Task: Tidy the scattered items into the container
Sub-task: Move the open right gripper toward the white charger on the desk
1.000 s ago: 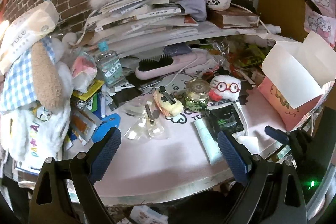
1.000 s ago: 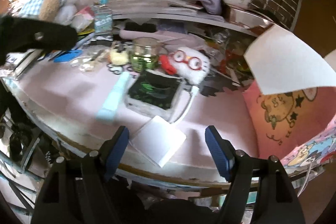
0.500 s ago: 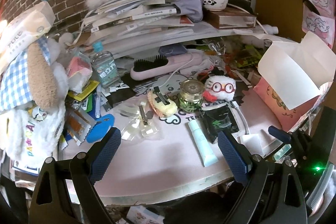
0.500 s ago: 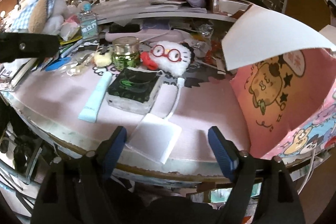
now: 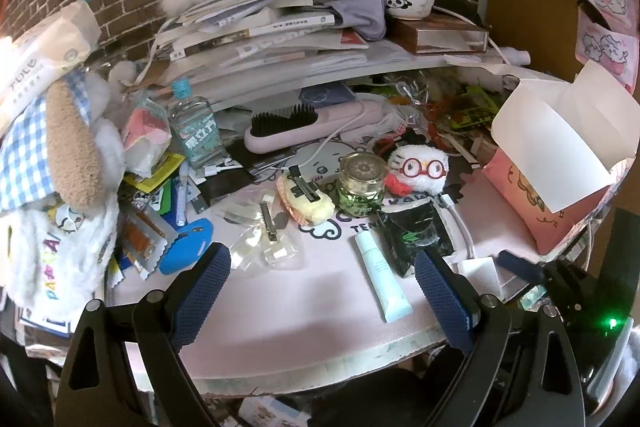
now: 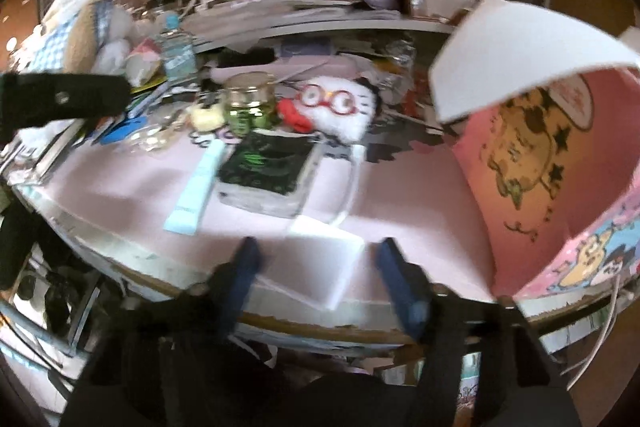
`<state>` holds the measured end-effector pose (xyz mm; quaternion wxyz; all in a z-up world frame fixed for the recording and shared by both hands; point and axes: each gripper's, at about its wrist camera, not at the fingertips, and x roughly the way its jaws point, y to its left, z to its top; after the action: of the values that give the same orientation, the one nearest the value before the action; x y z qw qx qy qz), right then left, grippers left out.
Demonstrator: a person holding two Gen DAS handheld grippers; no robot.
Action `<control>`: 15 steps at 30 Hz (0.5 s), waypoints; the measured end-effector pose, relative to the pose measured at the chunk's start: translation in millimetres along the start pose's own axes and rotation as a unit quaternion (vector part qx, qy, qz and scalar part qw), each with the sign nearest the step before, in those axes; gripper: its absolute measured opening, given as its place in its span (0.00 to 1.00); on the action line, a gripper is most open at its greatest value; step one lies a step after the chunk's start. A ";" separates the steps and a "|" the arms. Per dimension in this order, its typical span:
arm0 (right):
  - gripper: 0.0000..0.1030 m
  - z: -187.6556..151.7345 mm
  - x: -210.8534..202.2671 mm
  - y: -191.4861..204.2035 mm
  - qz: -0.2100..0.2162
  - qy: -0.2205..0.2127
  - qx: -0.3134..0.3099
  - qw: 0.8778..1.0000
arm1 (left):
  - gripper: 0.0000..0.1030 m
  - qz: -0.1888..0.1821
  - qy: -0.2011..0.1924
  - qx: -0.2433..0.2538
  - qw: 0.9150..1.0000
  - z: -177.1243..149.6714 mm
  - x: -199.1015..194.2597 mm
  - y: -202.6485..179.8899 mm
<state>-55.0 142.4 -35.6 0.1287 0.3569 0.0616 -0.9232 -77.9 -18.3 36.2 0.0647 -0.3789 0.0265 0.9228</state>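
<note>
The left hand-held gripper (image 5: 320,291) hangs over the near edge of the pink desk (image 5: 304,311), its blue-padded fingers (image 5: 200,291) spread wide with nothing between them. The right hand-held gripper (image 6: 320,279) hovers at the same near edge further toward the right corner, jaws apart and empty, straddling a flat white adapter block (image 6: 320,263) that lies on the desk beneath them; that view is blurred, so finer contact cannot be judged.

The container, a pink cartoon-printed box (image 5: 532,203) with raised white flaps, stands open at the right edge of the desk. In the right wrist view its pink wall (image 6: 532,163) fills the right side.

The scattered items lie across the middle of the desk. A pale blue tube (image 5: 382,277) rests flat near the front edge, just beside a black-and-green packet (image 5: 416,235). A white cable (image 5: 460,223) runs along the packet's right side to the adapter block. Behind the packet stand a green glass jar (image 5: 362,181) with a gold lid and a white plush with red glasses (image 5: 420,169), side by side. Left of the jar lies a yellow plush clip (image 5: 306,197) with a black hair clip on it, and nearer the left edge clear plastic sachets (image 5: 264,243) hold another clip. A blue card (image 5: 186,241) lies beside them.

Toward the back edge a pink hairbrush (image 5: 308,125) and a water bottle (image 5: 194,131) sit below a shelf stacked with books (image 5: 256,31) and a panda bowl (image 5: 408,1).
</note>
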 end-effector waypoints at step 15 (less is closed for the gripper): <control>0.43 8.4 -7.3 -3.2 0.005 -0.019 0.002 1.000 | 0.90 0.002 -0.001 -0.005 1.000 -0.6 1.5 0.8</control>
<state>-56.1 145.1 -24.4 0.1331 0.3402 0.0553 -0.9292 -78.6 -19.1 34.8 0.0606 -0.3787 0.0222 0.9233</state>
